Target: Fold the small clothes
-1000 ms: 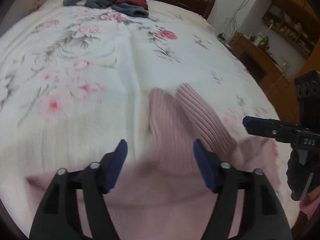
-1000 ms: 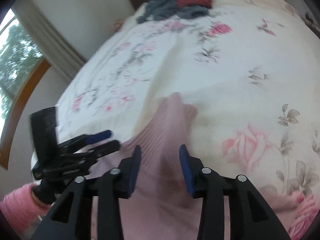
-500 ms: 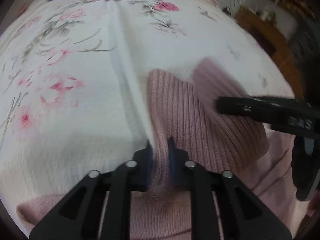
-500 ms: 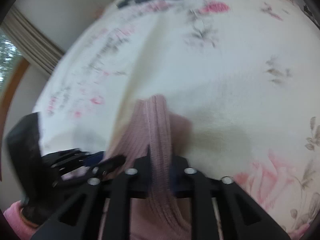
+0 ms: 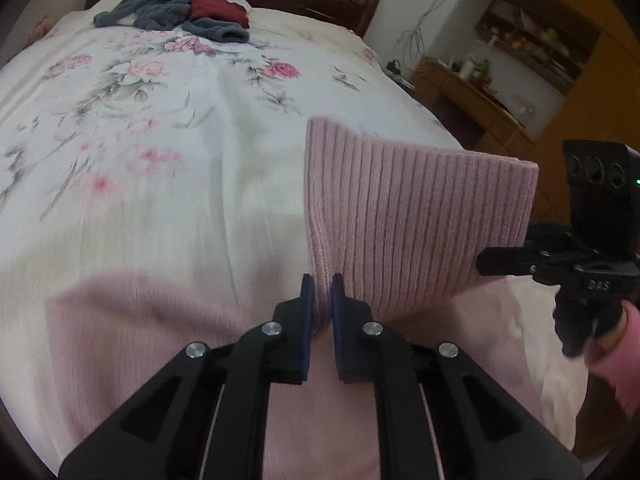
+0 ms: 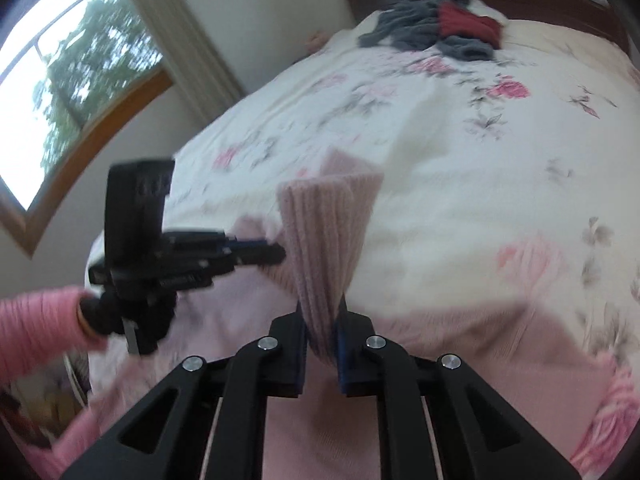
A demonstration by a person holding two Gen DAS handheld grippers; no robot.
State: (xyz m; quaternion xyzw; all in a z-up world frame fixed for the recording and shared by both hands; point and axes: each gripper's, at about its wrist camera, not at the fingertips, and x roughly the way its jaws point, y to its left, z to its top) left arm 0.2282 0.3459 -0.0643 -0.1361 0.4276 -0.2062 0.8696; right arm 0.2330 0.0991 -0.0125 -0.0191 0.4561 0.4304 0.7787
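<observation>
One pink knit garment [image 5: 400, 216], two grippers — left [image 5: 320, 296], right [image 6: 320, 312] — one bed [image 5: 160, 140], one clothes pile [image 5: 180, 8].

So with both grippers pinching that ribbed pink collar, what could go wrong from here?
1. The left gripper and right gripper each pinch only a narrow edge of the ribbed collar, so the knit could slip out under tension.
2. The collar is stretched taut between them; pulling further apart may distort the ribbing.
3. The rest of the pink sweater lies bunched on the floral bedspread, so lifting may drag it and leave an uneven fold.
</observation>
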